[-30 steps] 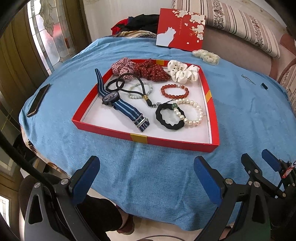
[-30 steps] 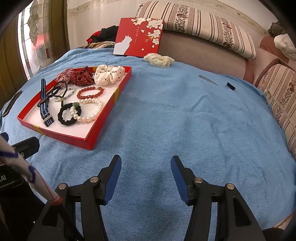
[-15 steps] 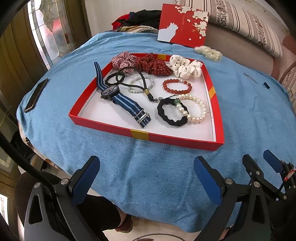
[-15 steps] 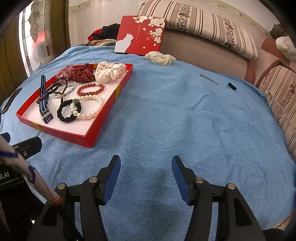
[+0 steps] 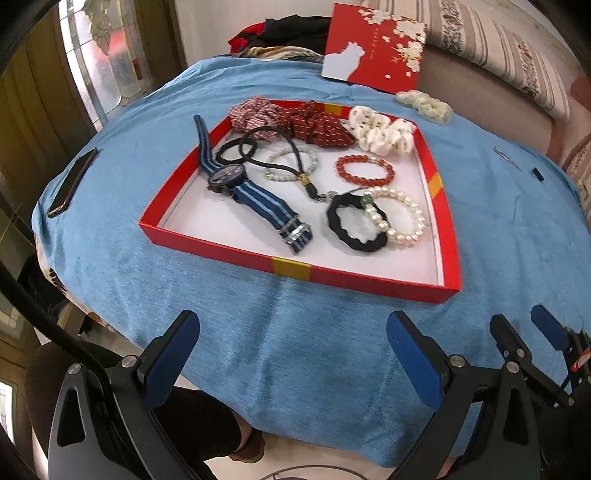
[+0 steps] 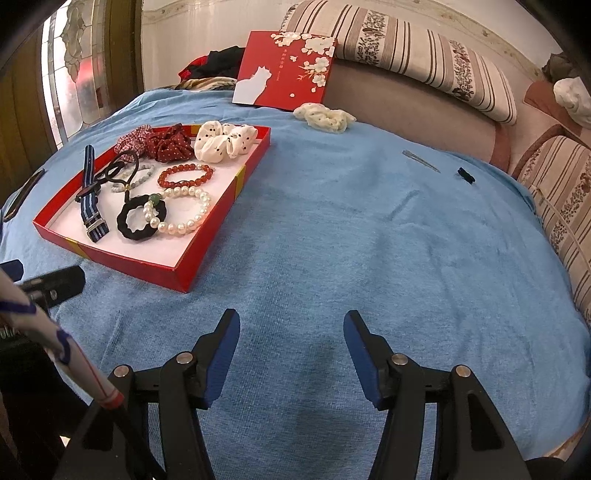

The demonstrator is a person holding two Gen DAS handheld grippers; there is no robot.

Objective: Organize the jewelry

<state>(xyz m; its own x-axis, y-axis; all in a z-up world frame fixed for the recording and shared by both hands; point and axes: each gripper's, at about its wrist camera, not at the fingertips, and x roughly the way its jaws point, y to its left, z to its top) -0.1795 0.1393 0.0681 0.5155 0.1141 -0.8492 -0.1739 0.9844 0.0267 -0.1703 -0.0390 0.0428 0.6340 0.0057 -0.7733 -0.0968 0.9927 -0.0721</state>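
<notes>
A red tray [image 5: 291,266] [image 6: 140,267] lies on the blue cloth. It holds a blue striped watch [image 5: 255,199], black hair ties [image 5: 354,229], a pearl bracelet [image 5: 402,218] [image 6: 184,210], a red bead bracelet [image 5: 364,170], a pale bead bracelet [image 5: 291,166] and red and white scrunchies [image 5: 380,131]. A cream scrunchie [image 6: 325,116], a hair clip [image 6: 421,160] and a small black clip [image 6: 465,175] lie loose on the cloth. My left gripper [image 5: 291,350] is open and empty before the tray's near edge. My right gripper [image 6: 290,347] is open and empty over bare cloth, right of the tray.
A red box lid with a white cat [image 6: 284,70] leans against the sofa at the back. A phone [image 5: 72,182] lies at the cloth's left edge. Striped cushions [image 6: 424,55] line the back and right. Clothes [image 5: 288,29] are piled at the far end.
Both grippers have moved forward a little toward the tray and cloth. Both stay open and empty. Nothing in the tray has moved.
</notes>
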